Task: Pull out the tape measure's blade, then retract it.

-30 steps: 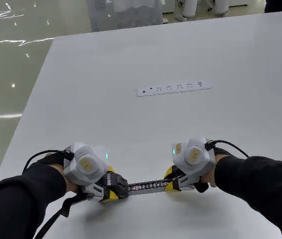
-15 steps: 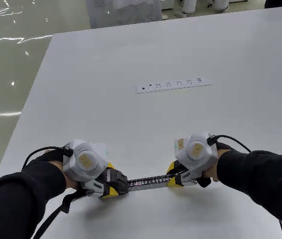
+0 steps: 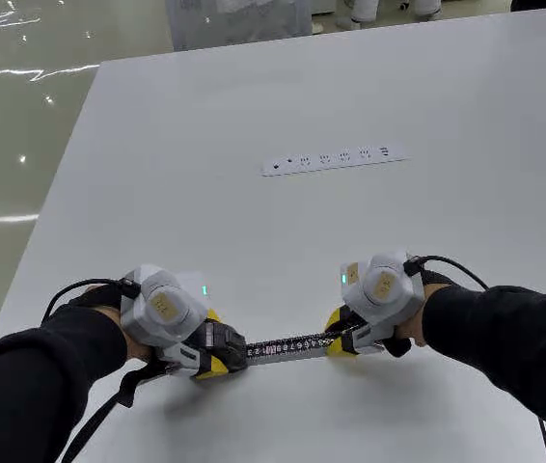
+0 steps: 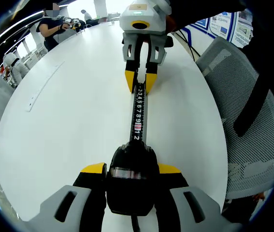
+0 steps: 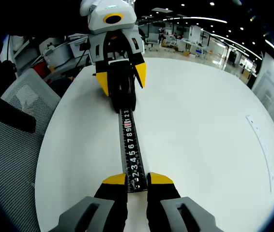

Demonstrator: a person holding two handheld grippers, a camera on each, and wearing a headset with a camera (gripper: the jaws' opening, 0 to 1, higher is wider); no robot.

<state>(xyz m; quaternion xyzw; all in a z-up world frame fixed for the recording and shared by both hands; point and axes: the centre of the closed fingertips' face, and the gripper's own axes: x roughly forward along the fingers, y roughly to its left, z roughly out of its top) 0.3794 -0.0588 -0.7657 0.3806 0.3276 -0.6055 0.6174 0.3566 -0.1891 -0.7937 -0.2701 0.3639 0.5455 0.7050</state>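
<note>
The left hand-held gripper [image 4: 132, 168] is clenched on the case [image 4: 131, 189]. The right hand-held gripper [image 5: 137, 180] is clamped on the tip of the blade [image 5: 129, 150]. The blade is partly drawn out and spans from the case to the right jaws, low over the counter [image 3: 254, 231]. A power strip [image 3: 334, 159] lies well beyond the case.

Probable risks:
- If the right jaws slacken, the spring may whip the blade back into the case uncontrolled.
- A pull off the case's axis could kink the blade or twist the case out of its grip.

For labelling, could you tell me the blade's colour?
Blade: black, white numerals; clearest in right gripper view.
</note>
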